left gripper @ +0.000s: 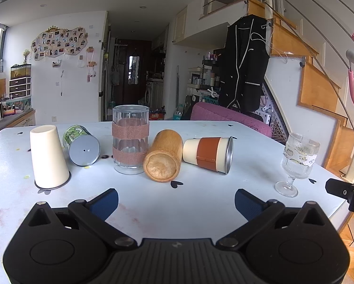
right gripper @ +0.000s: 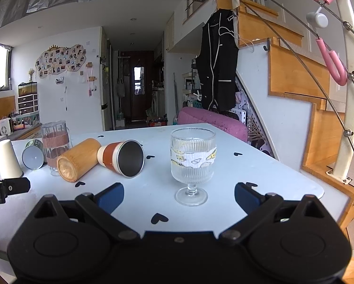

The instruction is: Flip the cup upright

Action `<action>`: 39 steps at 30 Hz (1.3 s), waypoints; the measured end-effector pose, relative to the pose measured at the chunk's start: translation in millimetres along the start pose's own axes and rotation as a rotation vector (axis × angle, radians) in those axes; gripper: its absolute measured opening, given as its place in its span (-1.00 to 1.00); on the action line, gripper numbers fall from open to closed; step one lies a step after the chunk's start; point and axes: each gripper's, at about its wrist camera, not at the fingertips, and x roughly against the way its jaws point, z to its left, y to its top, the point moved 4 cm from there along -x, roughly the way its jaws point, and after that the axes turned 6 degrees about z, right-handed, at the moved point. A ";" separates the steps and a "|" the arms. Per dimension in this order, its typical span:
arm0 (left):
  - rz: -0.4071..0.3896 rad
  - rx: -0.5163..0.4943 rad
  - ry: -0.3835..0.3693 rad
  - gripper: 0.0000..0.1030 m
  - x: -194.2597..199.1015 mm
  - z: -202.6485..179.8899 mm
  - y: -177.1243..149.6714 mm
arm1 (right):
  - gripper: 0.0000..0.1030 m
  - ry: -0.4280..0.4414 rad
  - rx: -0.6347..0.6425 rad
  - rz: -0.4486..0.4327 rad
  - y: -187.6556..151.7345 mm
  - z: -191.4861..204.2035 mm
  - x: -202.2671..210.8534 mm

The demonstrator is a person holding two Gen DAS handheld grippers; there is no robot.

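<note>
- Left wrist view: the left gripper (left gripper: pixel 176 198) hovers low over the pale table (left gripper: pixel 200 203), its blue-padded fingers (left gripper: pixel 105 202) spread wide and holding nothing.
- A row of cups stands and lies across the table ahead of it. At the far left a cream cup (left gripper: pixel 48 156) stands upside down on its rim.
- Just beside it a green printed tin cup (left gripper: pixel 81 145) lies on its side, its grey base facing the camera.
- A clear ribbed tumbler (left gripper: pixel 130 139) with two pinkish fabric bands stands on the table in the middle; whether its mouth is up or down cannot be told.
- A wooden cup (left gripper: pixel 163 158) lies on its side right next to the tumbler, base toward the camera.
- A cream cup with a brown sleeve (left gripper: pixel 207 153) lies on its side, its metal rim pointing right.
- A stemmed ribbed glass (left gripper: pixel 296 165) stands upright, well apart at the right, near the table edge.
- A tip of the right gripper (left gripper: pixel 342 189) shows at the right border.
- Right wrist view: the right gripper (right gripper: pixel 179 197) has its fingers (right gripper: pixel 246 198) wide apart, empty, with the stemmed ribbed glass (right gripper: pixel 192 163) upright just ahead between them.
- The sleeved cup (right gripper: pixel 120 157) lies with its dark mouth toward this camera, touching or nearly touching the wooden cup (right gripper: pixel 78 158).
</note>
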 end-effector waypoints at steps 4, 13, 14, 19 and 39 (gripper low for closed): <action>-0.001 0.000 0.000 1.00 0.1 0.2 0.1 | 0.96 0.000 0.000 -0.001 0.0 0.1 0.1; -0.001 -0.001 -0.001 1.00 0.1 -0.2 0.0 | 0.96 0.000 0.000 0.001 0.1 0.4 0.0; -0.001 -0.001 -0.001 1.00 0.0 -0.5 0.0 | 0.96 0.001 0.001 0.002 -0.1 0.6 -0.8; -0.001 -0.001 0.000 1.00 0.1 -0.4 0.0 | 0.96 0.002 0.003 0.003 -1.1 0.8 -1.8; -0.001 -0.001 0.000 1.00 0.1 -0.4 0.1 | 0.96 0.000 0.004 0.005 -1.2 0.3 -3.3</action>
